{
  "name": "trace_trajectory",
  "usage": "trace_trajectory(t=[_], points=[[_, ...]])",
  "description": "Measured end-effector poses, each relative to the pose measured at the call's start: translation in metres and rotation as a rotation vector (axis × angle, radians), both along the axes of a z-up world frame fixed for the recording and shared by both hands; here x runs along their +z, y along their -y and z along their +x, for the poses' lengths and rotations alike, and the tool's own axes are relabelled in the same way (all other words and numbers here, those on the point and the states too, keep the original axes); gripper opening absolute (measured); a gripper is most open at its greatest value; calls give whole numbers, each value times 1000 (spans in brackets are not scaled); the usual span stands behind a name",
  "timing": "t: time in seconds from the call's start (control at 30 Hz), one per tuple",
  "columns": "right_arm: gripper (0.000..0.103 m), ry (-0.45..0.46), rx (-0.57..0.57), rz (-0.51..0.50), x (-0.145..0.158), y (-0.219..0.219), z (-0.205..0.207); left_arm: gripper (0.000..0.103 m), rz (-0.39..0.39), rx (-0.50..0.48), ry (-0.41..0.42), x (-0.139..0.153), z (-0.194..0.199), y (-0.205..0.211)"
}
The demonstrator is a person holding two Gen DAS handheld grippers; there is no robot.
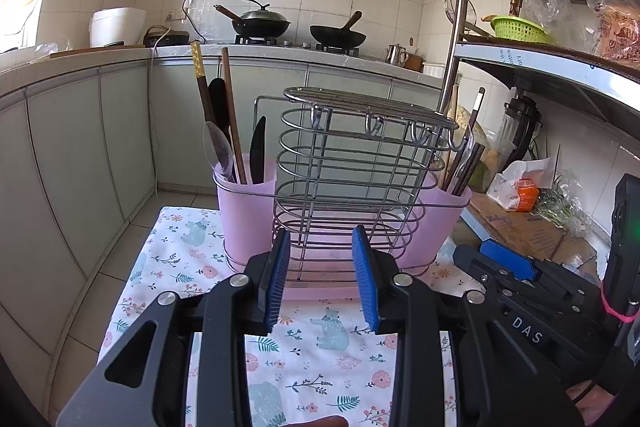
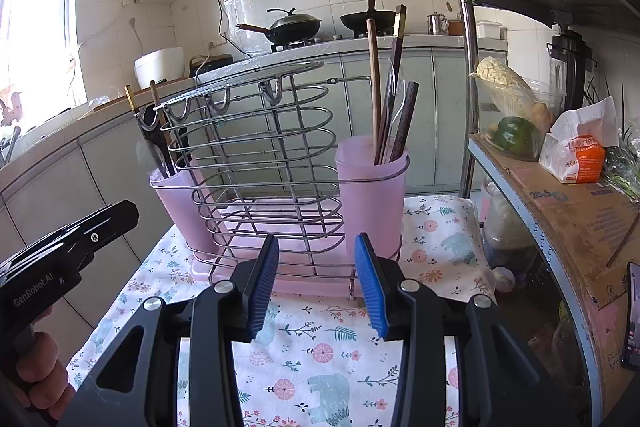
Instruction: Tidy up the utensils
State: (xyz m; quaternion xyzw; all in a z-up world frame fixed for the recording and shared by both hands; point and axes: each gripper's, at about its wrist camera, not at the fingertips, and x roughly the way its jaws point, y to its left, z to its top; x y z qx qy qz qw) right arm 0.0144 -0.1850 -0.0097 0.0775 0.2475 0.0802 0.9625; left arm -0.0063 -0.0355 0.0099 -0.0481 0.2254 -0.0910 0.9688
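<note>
A wire utensil rack (image 1: 348, 163) (image 2: 256, 155) with a pink tray stands on a floral cloth. Its left pink cup (image 1: 245, 207) (image 2: 180, 211) holds chopsticks (image 1: 232, 115), a clear spoon (image 1: 218, 151) and a black knife (image 1: 258, 151). Its right pink cup (image 1: 440, 223) (image 2: 370, 195) holds chopsticks (image 2: 394, 83) and a clear fork (image 2: 396, 107). My left gripper (image 1: 321, 275) is open and empty in front of the rack's middle. My right gripper (image 2: 316, 279) is open and empty in front of the rack, near the right cup. The right gripper also shows in the left wrist view (image 1: 504, 267), the left in the right wrist view (image 2: 80, 235).
The floral cloth (image 1: 320, 359) (image 2: 320, 347) covers a small table. A metal shelf unit (image 2: 560, 195) with food bags, a green bowl and a tissue pack stands at the right. A kitchen counter (image 1: 120, 59) with woks and a rice cooker runs behind.
</note>
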Motion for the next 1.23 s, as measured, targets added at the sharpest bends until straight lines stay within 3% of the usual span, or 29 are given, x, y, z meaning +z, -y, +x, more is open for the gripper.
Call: trace_trajectory(t=[1.23], points=[[39, -32, -7, -5, -12, 10, 12, 32, 12, 0, -28, -12, 9, 0]])
